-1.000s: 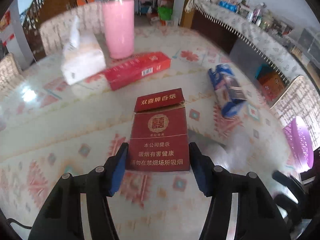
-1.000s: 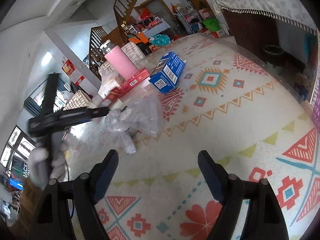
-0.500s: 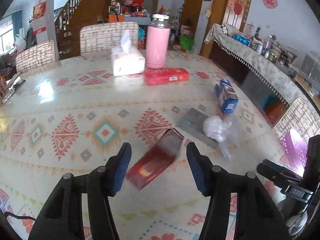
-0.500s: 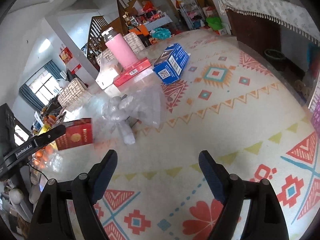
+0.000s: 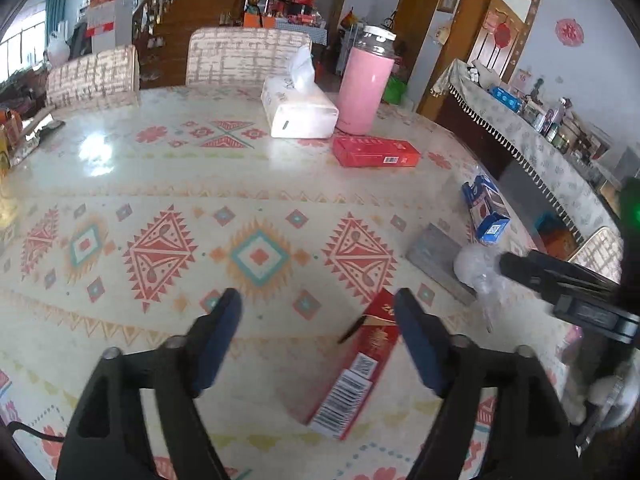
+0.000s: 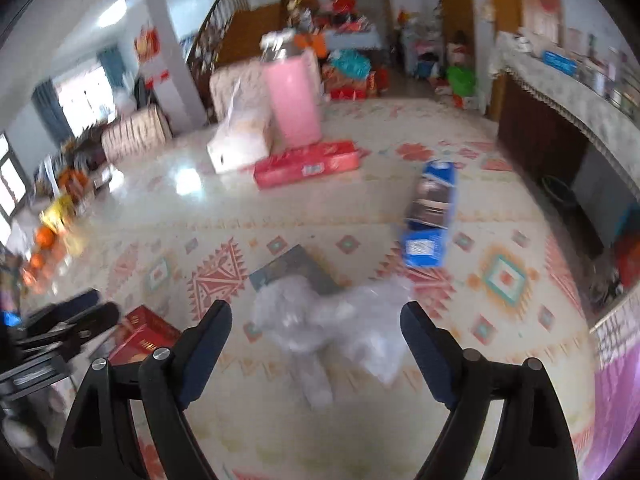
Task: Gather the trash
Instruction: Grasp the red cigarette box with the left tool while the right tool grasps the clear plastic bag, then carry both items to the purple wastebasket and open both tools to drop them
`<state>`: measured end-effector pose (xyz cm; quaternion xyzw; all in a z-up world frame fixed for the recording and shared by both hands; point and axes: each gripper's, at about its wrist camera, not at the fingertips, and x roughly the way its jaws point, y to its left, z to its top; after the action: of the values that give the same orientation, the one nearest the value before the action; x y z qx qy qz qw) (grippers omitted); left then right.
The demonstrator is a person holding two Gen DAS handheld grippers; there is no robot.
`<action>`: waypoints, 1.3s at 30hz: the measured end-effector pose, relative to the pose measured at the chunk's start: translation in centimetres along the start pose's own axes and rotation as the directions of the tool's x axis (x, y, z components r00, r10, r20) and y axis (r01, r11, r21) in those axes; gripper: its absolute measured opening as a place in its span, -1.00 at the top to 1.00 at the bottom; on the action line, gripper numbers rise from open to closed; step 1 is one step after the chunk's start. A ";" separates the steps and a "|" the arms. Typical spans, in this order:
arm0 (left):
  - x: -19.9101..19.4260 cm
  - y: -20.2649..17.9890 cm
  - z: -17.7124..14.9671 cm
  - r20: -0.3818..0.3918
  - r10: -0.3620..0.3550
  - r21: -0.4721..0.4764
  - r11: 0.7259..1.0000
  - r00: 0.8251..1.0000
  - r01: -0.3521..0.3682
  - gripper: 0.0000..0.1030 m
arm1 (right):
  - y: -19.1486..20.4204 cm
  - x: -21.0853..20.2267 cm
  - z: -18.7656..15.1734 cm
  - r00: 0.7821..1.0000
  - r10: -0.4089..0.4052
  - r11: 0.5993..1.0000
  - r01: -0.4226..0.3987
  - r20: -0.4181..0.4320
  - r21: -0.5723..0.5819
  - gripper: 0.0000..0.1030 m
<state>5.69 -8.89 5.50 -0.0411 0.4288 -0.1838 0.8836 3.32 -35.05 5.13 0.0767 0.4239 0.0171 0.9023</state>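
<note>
Crinkly clear plastic wrap (image 6: 328, 328) lies below the gaping right tool (image 6: 316, 332); left tool (image 5: 316, 332) just opened off the flat red carton (image 5: 356, 372).

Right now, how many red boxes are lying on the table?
2. One small red box lies near the table's front edge, between the left gripper's open jaws. One long red box lies far back, before the pink bottle. Others may be hidden.

This is a home. A big table (image 5: 120, 184) with a patterned cloth has chairs (image 5: 248, 56) around it. A tissue pack (image 5: 298, 114) and pink bottle (image 5: 366, 88) sit on it. Wooden stairs (image 5: 176, 12) and doors (image 5: 424, 28) stand behind.
</note>
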 end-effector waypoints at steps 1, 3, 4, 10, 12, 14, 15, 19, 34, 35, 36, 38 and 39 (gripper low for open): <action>0.2 0.4 0.1 -0.013 -0.007 -0.006 1.000 1.000 0.007 -0.55 | 0.3 0.9 0.3 1.000 -0.014 1.000 0.014 -0.014 -0.013 -0.74; 0.7 0.9 0.2 -0.043 -0.024 -0.016 1.000 0.999 0.024 -0.55 | 0.9 2.6 0.3 0.997 -0.055 0.997 0.052 -0.049 -0.054 -0.74; 1.0 0.9 0.2 -0.056 -0.035 -0.014 0.999 0.998 0.034 -0.55 | 1.1 3.2 0.2 0.995 -0.085 0.994 0.081 -0.054 -0.074 -0.74; 1.1 -2.2 -0.8 -0.088 -0.005 0.150 0.988 0.996 0.018 -0.56 | 0.7 3.8 -0.8 0.987 -0.155 0.986 0.151 -0.049 -0.076 0.06; 1.5 -3.1 -1.4 -0.101 0.044 0.211 0.977 0.994 -0.022 -0.56 | 0.3 3.2 -1.1 0.988 -0.146 0.988 0.144 -0.041 -0.052 0.13; 2.2 -3.1 -1.8 -0.124 0.094 0.236 0.970 0.988 -0.063 -0.56 | -0.4 2.2 -1.5 0.991 -0.129 0.992 0.129 -0.020 -0.016 0.15; 2.6 -3.0 -1.9 -0.136 0.116 0.240 0.967 0.984 -0.081 -0.56 | -0.6 1.6 -1.6 0.992 -0.123 0.992 0.123 -0.010 -0.003 0.15; 2.7 -2.8 -2.2 -0.156 0.119 0.251 0.965 0.980 -0.078 0.60 | -1.2 -1.3 -2.9 0.994 -0.109 0.994 0.109 0.026 0.025 0.15; -1.0 -1.1 -0.6 0.029 0.039 0.077 0.996 0.999 -0.041 0.60 | -2.6 -11.4 -11.2 0.990 -0.035 0.992 0.017 0.137 0.128 0.14; -1.0 -0.9 -0.6 0.039 0.063 0.066 0.996 0.997 -0.066 0.60 | -3.1 -12.2 -11.9 0.989 -0.038 0.990 0.018 0.139 0.142 0.14; -0.9 -0.7 -0.5 0.044 0.072 0.060 0.995 0.996 -0.075 0.60 | -3.4 -12.7 -12.3 0.989 -0.041 0.989 0.020 0.140 0.148 0.14; -0.9 -0.6 -0.5 0.059 0.092 0.040 0.995 0.994 -0.094 0.60 | -4.3 -14.2 -13.5 0.988 -0.055 0.985 0.029 0.148 0.172 0.14; -1.0 -0.5 -0.6 0.066 0.099 0.039 0.994 0.993 -0.102 0.60 | -4.7 -14.8 -14.0 0.987 -0.059 0.983 0.030 0.152 0.183 0.14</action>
<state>4.52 -8.92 6.03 -0.0069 0.3977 -0.1465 0.9057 -17.05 -39.40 6.90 0.1496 0.3533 -0.0476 0.9222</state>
